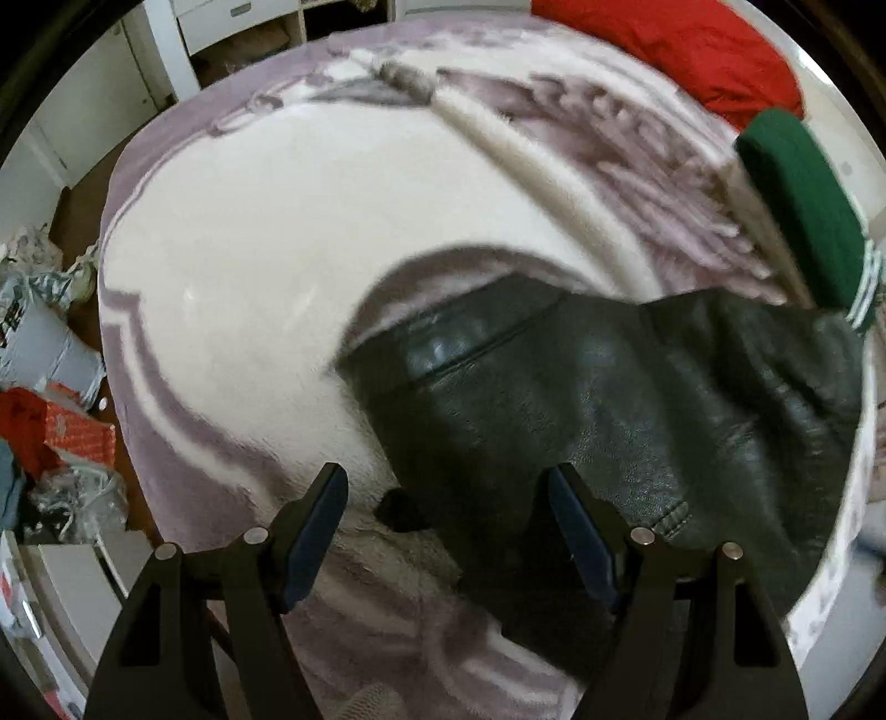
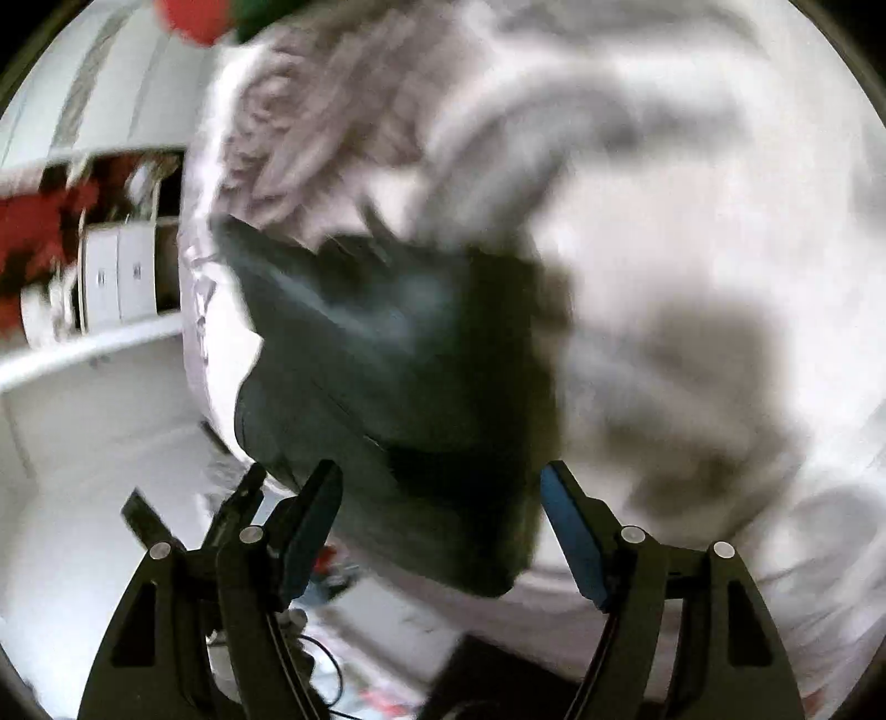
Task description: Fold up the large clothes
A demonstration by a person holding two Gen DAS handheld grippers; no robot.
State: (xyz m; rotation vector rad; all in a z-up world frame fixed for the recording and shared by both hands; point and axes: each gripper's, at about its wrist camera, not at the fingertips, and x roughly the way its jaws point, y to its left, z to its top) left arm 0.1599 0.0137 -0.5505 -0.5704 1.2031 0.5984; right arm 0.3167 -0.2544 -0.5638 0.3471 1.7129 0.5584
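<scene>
A black leather jacket (image 1: 609,399) lies crumpled on the lower right part of a bed covered by a white and lilac fleece blanket (image 1: 249,249). My left gripper (image 1: 448,526) hangs open over the jacket's near left edge. Its right finger is over the leather and its left finger is over the blanket, and nothing is pinched between them. The right wrist view is blurred. There the jacket (image 2: 398,360) is a dark heap by the blanket's (image 2: 692,221) left edge. My right gripper (image 2: 443,526) is open above the jacket's near end, with no cloth between its pads.
A red garment (image 1: 692,50) and a green one with white stripes (image 1: 803,210) lie at the bed's far right. Bags and boxes (image 1: 50,387) clutter the floor to the left. White shelving (image 2: 111,277) stands beyond the bed's edge in the right wrist view.
</scene>
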